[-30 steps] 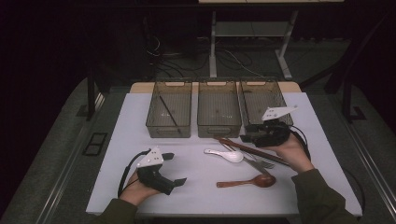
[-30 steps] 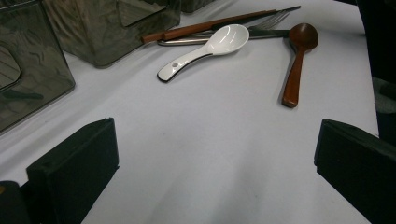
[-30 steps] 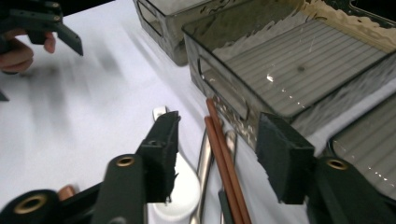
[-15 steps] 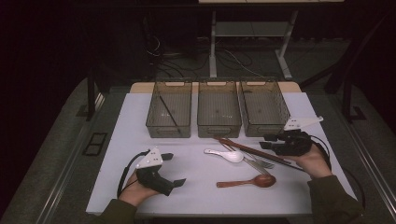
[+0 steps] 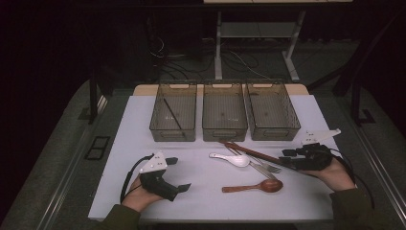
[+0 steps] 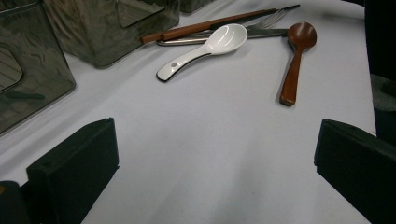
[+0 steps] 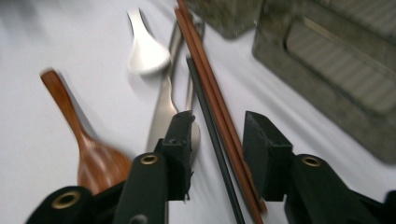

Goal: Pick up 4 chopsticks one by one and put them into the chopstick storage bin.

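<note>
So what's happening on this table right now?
A person holds a tool in each hand at a white table with three bins along the back. The right tool is down over the pile of cutlery; its jaws have just been closing and straddle the brown chopsticks and a black chopstick, with gaps on both sides, not yet gripping. The left tool rests open on the table. One black chopstick lies in the left bin; spoons and a fork lie loose.

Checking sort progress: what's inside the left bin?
One dark chopstick lies slanted on the floor of the left bin. Nothing else shows in it, though the tinted near wall blurs the front edge of the floor.
</note>
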The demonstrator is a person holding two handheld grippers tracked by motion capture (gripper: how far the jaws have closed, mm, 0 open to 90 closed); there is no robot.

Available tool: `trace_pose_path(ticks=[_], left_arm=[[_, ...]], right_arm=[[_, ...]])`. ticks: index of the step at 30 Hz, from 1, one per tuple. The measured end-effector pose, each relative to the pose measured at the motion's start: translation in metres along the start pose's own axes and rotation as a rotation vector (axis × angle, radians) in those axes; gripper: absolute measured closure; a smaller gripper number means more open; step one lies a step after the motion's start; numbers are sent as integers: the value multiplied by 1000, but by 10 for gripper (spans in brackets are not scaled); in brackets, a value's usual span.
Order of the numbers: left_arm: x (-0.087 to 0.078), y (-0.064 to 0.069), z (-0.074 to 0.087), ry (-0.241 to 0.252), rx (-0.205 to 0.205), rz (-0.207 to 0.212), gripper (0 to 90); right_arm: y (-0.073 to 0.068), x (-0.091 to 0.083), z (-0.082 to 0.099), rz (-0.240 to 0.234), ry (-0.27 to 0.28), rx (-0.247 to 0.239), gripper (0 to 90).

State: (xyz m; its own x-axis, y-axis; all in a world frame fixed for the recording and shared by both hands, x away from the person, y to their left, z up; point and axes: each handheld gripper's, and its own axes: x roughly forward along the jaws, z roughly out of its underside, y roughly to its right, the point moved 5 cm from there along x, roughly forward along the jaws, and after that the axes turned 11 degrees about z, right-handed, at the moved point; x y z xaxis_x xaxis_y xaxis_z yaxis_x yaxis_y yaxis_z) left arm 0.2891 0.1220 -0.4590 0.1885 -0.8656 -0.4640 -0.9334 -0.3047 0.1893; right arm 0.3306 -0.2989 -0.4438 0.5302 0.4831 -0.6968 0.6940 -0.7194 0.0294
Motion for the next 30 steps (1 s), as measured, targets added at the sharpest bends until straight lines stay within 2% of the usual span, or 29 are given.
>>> trace_pose_path(ticks=[4,9,14,22,30], left_arm=[[1,1,0,-1,0,4,0],[1,1,0,-4,0,5,0],[2,1,0,-9,2,6,0],[2,1,1,-15,2,11,0],[2,1,1,-15,4,13,0]], right_arm=[[5,1,12,-13,-33,-10,726],[8,12,17,-13,-77,-33,767],[6,18,19,-12,-108,-64,775],[7,21,21,-22,-120,-69,791],[6,25,25,-26,-155,-86,806]])
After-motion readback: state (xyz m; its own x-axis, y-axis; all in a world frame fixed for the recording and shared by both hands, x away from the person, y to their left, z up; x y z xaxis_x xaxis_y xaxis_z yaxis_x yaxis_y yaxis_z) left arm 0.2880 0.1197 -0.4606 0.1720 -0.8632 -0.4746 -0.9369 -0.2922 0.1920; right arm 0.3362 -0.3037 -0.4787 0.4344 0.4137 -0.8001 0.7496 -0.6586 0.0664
